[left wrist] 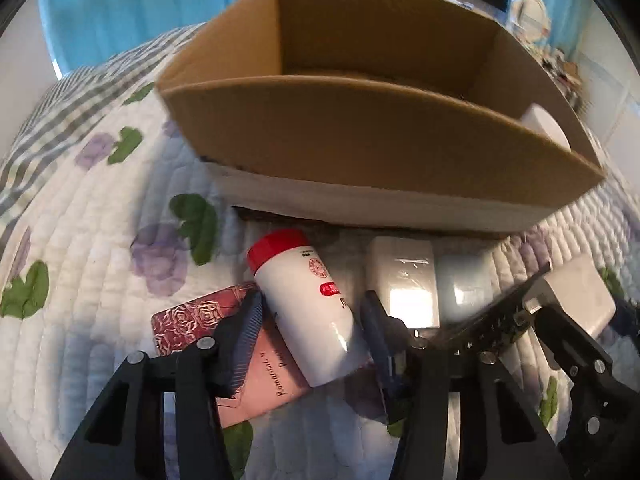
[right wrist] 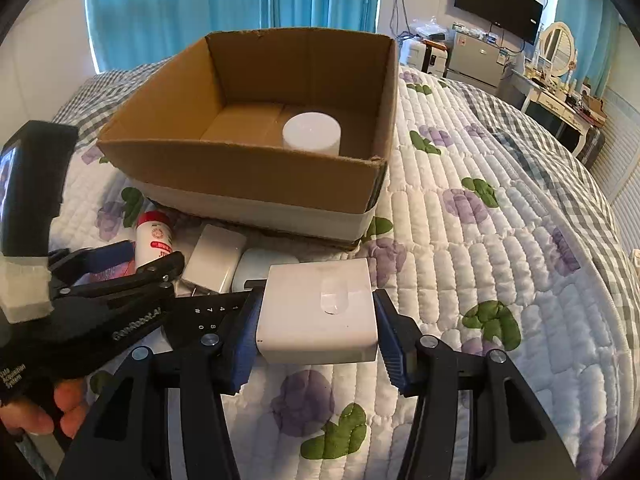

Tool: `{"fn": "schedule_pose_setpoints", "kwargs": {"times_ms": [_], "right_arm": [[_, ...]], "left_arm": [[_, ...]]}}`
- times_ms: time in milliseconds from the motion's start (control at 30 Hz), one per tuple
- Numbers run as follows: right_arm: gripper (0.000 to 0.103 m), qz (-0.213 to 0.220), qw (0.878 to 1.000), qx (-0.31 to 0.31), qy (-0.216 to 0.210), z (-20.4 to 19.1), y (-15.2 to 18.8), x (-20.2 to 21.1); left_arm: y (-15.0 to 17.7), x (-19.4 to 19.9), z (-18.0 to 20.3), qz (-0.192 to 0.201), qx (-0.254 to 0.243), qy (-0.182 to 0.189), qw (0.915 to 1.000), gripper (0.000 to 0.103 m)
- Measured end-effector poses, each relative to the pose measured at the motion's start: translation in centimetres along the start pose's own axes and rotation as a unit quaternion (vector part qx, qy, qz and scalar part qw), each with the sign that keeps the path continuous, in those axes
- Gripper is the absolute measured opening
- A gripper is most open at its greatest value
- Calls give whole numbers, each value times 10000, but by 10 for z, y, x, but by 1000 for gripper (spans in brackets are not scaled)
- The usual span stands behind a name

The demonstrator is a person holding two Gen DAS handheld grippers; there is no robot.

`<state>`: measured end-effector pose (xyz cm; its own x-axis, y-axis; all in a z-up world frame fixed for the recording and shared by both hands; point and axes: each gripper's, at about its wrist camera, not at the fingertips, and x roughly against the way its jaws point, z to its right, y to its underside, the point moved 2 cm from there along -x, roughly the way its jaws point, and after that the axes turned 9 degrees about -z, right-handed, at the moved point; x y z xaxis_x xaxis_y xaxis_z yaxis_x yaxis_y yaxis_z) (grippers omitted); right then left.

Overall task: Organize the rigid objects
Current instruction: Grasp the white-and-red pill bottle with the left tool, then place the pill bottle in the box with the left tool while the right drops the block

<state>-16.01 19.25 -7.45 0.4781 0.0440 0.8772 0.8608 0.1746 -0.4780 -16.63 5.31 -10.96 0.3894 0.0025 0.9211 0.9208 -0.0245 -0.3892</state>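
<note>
An open brown cardboard box with a white band along its base sat on a bed covered by a white quilted bedspread printed with purple flowers and green leaves. Inside the box, near its right front corner, stood a white cylindrical container.

In front of the box lay a small cluster of objects. A white plastic bottle with a red cap lay tilted, its cap pointing toward the box, resting partly on a pink rectangular box with a rose pattern. Just to the right lay a white rectangular block and, beside it, a pale blue-grey rounded case. A black flat device with a keypad of numbers lay next to them.

The left gripper was lowered over the bottle, its jaws on either side of the bottle's body; the left pad lay against the bottle, while the right-hand contact was not clear, so a firm grip could not be confirmed. A hand was visible holding that gripper in the right wrist view.

The right gripper held a white square plastic box with a small round mark on top, its jaws closed on the box's two sides, just in front of the cardboard box and to the right of the cluster. Blue curtains hung behind the bed.
</note>
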Motion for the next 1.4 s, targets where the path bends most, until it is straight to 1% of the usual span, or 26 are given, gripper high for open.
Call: {"fn": "schedule_pose_setpoints", "kwargs": {"times_ms": [33, 67, 167, 200, 300, 467, 533, 700, 967, 1100, 1200, 1233, 1333, 1400], "right_arm": [[52, -10, 10000, 6, -1, -1, 1, -1], [52, -21, 10000, 3, -22, -1, 1, -1], [52, 21, 9999, -2, -103, -3, 4, 4], [52, 44, 10000, 16, -88, -3, 4, 6], [52, 102, 9999, 27, -76, -3, 6, 12], [52, 170, 9999, 1, -23, -2, 9, 22], [52, 212, 9998, 20, 0, -3, 10, 28], [52, 437, 9989, 135, 116, -7, 8, 53], [52, 720, 9973, 167, 50, -6, -4, 89], [52, 856, 9961, 203, -66, -4, -19, 106], [52, 970, 9945, 143, -377, 2, -40, 122], [52, 1048, 9936, 141, -400, 5, -49, 129], [52, 1211, 9914, 185, -457, 8, -73, 141], [52, 1299, 9899, 223, -519, 11, -94, 144]], "left_arm": [[2, 2, 3, -54, -136, -5, 9999, 46], [3, 4, 3, -89, -171, 29, 9998, 44], [8, 13, 0, -174, -151, 216, 9995, 41], [9, 17, -1, -175, -150, 214, 9995, 40], [15, 29, -2, -95, -234, 144, 9996, 39], [31, 57, -3, 23, -276, 193, 9994, 37], [35, 70, -2, 136, -335, 184, 9992, 37], [29, 93, -7, 328, -395, 308, 9982, 37], [19, 125, -8, 649, -558, 230, 9961, 37], [3, 148, -7, 911, -655, 130, 9936, 37], [-20, 166, -7, 1187, -735, 98, 9902, 37], [-27, 170, -6, 1245, -747, 92, 9894, 37], [-57, 174, -4, 1383, -798, 64, 9872, 37], [-78, 168, -1, 1373, -854, 22, 9868, 37]]}}
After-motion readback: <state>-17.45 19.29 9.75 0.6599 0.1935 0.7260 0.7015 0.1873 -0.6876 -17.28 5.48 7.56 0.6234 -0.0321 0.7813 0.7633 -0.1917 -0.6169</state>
